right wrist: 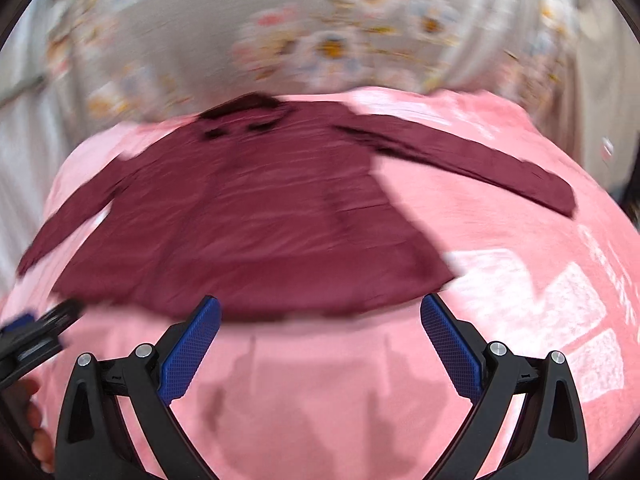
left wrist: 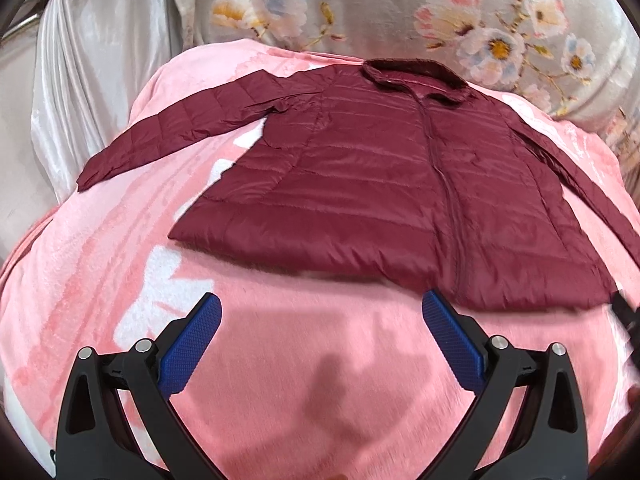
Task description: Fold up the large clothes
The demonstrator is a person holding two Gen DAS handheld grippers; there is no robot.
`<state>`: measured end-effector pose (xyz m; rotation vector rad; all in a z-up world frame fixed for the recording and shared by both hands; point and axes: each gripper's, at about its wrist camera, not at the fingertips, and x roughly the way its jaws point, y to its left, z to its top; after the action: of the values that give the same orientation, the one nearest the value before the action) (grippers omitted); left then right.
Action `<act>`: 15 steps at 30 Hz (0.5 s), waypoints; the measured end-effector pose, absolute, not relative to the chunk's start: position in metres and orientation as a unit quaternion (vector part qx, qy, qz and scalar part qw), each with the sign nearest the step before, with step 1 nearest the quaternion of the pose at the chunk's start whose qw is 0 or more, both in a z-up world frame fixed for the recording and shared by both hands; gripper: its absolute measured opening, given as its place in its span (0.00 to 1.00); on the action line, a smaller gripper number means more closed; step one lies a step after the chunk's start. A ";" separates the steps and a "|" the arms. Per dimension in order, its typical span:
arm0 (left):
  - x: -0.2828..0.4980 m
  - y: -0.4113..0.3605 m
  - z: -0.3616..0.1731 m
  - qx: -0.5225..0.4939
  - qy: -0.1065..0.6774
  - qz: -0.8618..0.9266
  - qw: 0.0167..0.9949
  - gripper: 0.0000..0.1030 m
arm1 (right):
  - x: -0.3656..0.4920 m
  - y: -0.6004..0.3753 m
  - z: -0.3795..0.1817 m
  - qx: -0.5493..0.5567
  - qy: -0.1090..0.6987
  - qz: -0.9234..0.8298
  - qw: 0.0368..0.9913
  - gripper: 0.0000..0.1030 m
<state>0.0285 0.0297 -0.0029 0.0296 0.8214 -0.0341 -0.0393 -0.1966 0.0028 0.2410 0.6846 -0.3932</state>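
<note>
From the left wrist view, one dark red jacket point(left wrist: 384, 184) lies flat and front-up on a pink blanket point(left wrist: 280, 360) that covers the bed. Its collar point(left wrist: 416, 76) points to the far edge, its hem to the near edge, and one sleeve point(left wrist: 176, 128) stretches out toward the left edge. Beyond the far edge stands a flowered cloth point(left wrist: 400, 8), with a pale shiny curtain point(left wrist: 92, 80) at the far left corner. The left gripper point(left wrist: 321, 312) hovers over bare blanket just before the hem, its two blue fingers point(left wrist: 192, 348) wide apart and holding nothing. Nothing lies on the jacket.

The right wrist view is blurred. The same jacket point(right wrist: 248, 216) shows with both sleeves spread, the right sleeve point(right wrist: 472, 156) reaching toward the right edge. The right gripper point(right wrist: 320, 312) hangs near the hem, jaws spread and empty. At the lower left edge a black shape, probably the other gripper, shows with fingertips of a hand point(right wrist: 38, 432) below it.
</note>
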 end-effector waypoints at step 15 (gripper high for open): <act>0.127 0.052 0.001 -0.014 0.385 0.019 0.922 0.95 | -0.035 -0.499 -0.044 0.365 0.283 -0.363 0.810 0.95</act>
<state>0.1269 0.0524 0.0012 -0.0297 0.7915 0.0381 -0.0355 -0.4992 -0.0438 0.7792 0.6046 -0.7761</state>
